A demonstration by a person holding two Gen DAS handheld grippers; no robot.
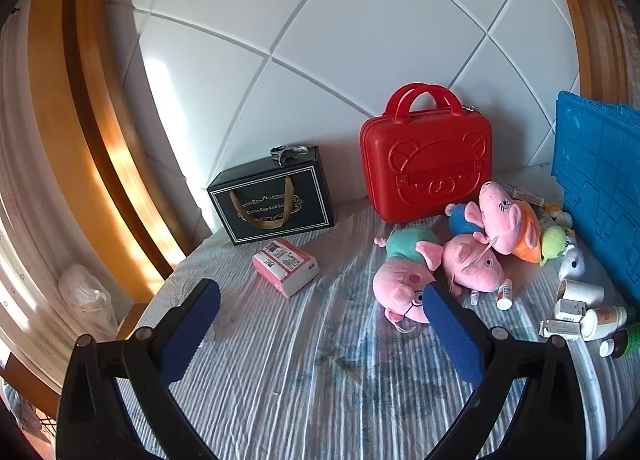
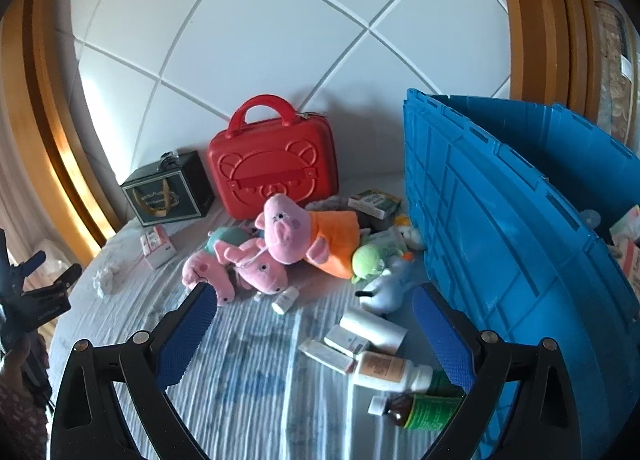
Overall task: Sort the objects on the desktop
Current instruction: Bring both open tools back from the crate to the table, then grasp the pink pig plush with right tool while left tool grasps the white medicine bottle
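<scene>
Blue plastic fills the right side of the right wrist view: it is a big blue crate (image 2: 500,228), and we can peek over its rim at a few small things inside, at the far right edge. In the left wrist view we see only one flat side of that crate (image 1: 600,180), at the right edge.

The left wrist view shows a white bag (image 1: 86,296) low at the left. The right wrist view shows our left gripper (image 2: 52,272) at the left edge, and a crumpled tissue (image 2: 105,278) lying near it.

Both views show one red case (image 1: 426,164) and one black box (image 1: 276,200) standing at the back, and one pink packet (image 1: 286,264) lying in front of the box. We count three pink pig toys (image 2: 288,234) in a pile, one green toy (image 2: 370,260) and one pale blue toy (image 2: 390,286) beside them.

Our left gripper (image 1: 320,300) has its fingers wide apart with nothing between them; one pig's nose lies just beside its right finger. Our right gripper (image 2: 314,302) is wide apart too, holding nothing. The medicine bottles and boxes (image 2: 372,356) lie low in the frame between its fingers, on the striped bed cover (image 2: 240,372).
</scene>
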